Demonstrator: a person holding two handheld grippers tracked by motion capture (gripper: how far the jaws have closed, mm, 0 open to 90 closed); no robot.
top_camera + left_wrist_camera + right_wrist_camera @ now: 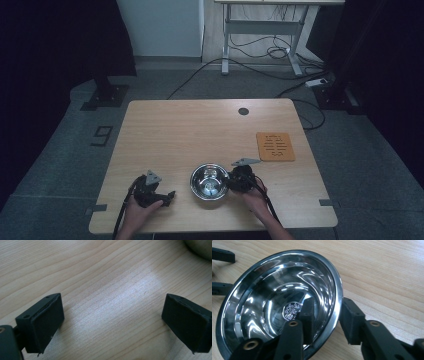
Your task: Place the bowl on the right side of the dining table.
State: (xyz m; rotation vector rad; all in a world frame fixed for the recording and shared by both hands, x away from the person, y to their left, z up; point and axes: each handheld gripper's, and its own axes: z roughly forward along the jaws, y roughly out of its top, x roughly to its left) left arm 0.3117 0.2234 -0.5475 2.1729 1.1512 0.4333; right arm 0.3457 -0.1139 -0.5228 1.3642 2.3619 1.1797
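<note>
A shiny steel bowl (pixel 210 181) stands upright near the front middle of the wooden table (pixel 200 130). My right gripper (pixel 229 181) is at the bowl's right rim. In the right gripper view it (pixel 325 308) is shut on the bowl (pixel 274 290), with one jaw inside against the wall and the other outside the rim. My left gripper (pixel 169 196) rests on the table to the bowl's left, pointing toward it. Its jaws are wide apart over bare wood (pixel 112 315), and the bowl's edge (pixel 201 248) shows at the top right corner.
An orange square mat (pixel 275 146) lies toward the right edge of the table. A dark round grommet (pixel 243 111) sits near the far edge. Beyond the table are a white desk frame (pixel 262 30), floor cables and black stands.
</note>
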